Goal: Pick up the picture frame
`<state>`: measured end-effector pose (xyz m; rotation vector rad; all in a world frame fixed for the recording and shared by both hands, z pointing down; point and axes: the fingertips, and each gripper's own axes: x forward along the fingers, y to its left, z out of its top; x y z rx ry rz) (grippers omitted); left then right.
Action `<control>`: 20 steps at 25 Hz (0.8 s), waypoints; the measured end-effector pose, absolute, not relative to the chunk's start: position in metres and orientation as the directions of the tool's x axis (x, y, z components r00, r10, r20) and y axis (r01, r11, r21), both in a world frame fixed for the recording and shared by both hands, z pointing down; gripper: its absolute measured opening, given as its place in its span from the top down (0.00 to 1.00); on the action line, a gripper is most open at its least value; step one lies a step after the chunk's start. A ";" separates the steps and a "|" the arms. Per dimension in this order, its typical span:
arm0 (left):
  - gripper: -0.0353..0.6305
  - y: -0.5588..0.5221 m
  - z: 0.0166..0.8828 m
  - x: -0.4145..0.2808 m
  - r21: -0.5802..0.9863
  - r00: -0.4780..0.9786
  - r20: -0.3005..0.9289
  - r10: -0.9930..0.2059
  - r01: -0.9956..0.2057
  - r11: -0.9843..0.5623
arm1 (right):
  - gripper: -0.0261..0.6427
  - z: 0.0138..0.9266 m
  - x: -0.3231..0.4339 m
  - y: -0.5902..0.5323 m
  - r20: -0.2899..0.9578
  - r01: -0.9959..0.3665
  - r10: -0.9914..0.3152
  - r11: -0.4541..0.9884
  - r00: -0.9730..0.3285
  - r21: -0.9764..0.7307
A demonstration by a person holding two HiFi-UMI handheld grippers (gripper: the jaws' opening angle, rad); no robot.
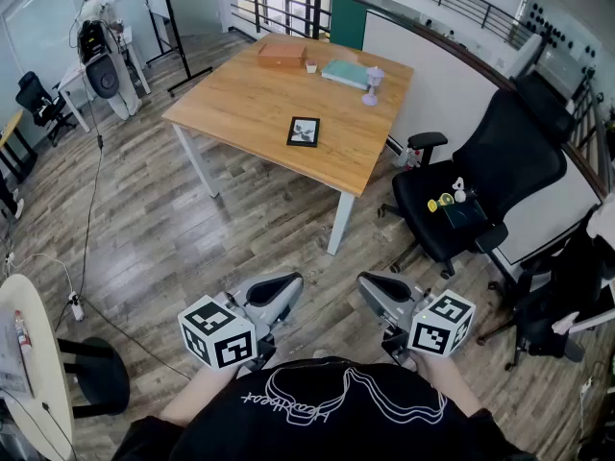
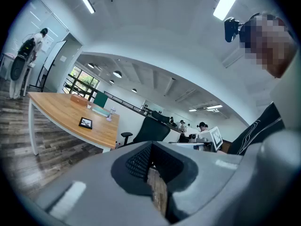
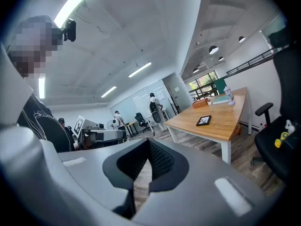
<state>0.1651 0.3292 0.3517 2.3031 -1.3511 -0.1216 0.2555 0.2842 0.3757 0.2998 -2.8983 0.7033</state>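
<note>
Black-edged and small, the picture frame (image 1: 304, 132) lies flat on the wooden tabletop (image 1: 240, 104), toward the near side and apart from everything else on it. In the head view, a brown box (image 1: 282, 54) sits at about 11 o'clock from the frame, near the far edge, with a small cup (image 1: 311, 66) just beside the box. A teal book (image 1: 346, 74) lies at roughly 1 o'clock, and close to it is a pale lilac object (image 1: 373, 84) too small to identify. Off the table, at about 4 o'clock from the frame, a black office chair (image 1: 480, 185) carries a few small yellow and white items on its seat. A person (image 1: 94, 12) stands at a desk far off at 10 o'clock. Grey-brown plank floor (image 1: 192, 229) spreads between the table and the bottom of the head view. There both tools are held low, well apart from the frame, which is at about 12 o'clock from them. The left hand-held gripper (image 1: 284, 288) has its jaws drawn together to a thin slit, with only floor showing through and nothing gripped. The right hand-held gripper (image 1: 377, 286) is likewise closed on nothing. Each has its marker cube (image 1: 219, 332) at the rear, near the holder's hands.
</note>
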 end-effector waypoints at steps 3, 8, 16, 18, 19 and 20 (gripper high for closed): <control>0.95 0.337 0.355 0.159 0.443 0.508 0.158 -0.846 -0.803 -0.399 | 0.92 0.379 0.253 0.291 0.190 -0.236 -0.166 0.863 -0.968 -0.447; 0.94 0.349 0.357 0.152 0.454 0.508 0.156 -0.847 -0.798 -0.396 | 0.92 0.381 0.248 0.303 0.196 -0.244 -0.171 0.859 -0.966 -0.450; 0.94 0.368 0.364 0.137 0.484 0.534 0.166 -0.829 -0.777 -0.403 | 0.92 0.388 0.233 0.332 0.229 -0.234 -0.143 0.866 -0.963 -0.442; 0.94 0.376 0.362 0.134 0.475 0.535 0.162 -0.829 -0.779 -0.410 | 0.92 0.387 0.231 0.338 0.224 -0.249 -0.164 0.869 -0.961 -0.427; 0.94 0.381 0.362 0.132 0.468 0.535 0.161 -0.830 -0.781 -0.413 | 0.92 0.386 0.231 0.340 0.220 -0.257 -0.178 0.871 -0.959 -0.419; 0.94 0.386 0.363 0.129 0.461 0.534 0.160 -0.831 -0.784 -0.415 | 0.91 0.386 0.230 0.343 0.215 -0.266 -0.191 0.871 -0.958 -0.412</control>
